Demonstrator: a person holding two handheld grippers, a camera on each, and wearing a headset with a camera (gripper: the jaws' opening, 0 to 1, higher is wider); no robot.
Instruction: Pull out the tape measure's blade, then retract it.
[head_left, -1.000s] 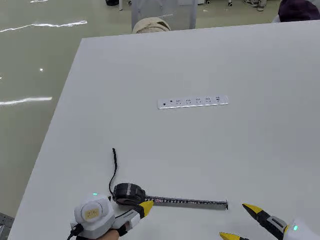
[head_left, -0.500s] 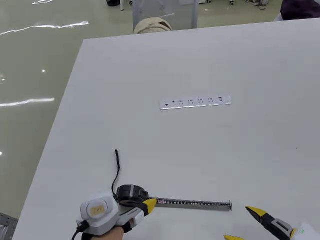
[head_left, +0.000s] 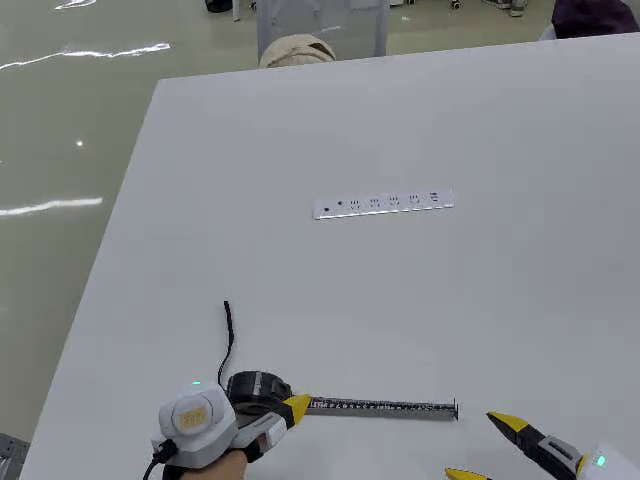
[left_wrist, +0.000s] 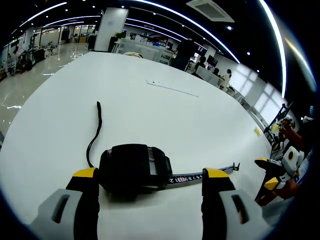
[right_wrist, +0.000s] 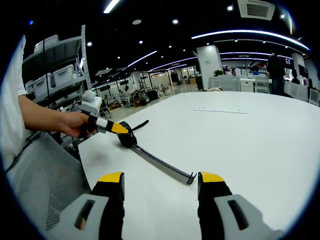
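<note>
Bodies of the left gripper and right gripper: grey-white, with black jaws and yellow tips. Each carries a green indicator light. The person wears a white short sleeve.

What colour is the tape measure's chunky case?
Black. The tape measure's case shows best in the left gripper view, close up.

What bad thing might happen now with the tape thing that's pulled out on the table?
1. The blade lies stretched out on the table, and the open right tongs sit just short of its hook, holding nothing. If it springs back, the hook end may whip.
2. The left tongs stand open around the case, not clamped, so the case could probably slide or twist.
</note>
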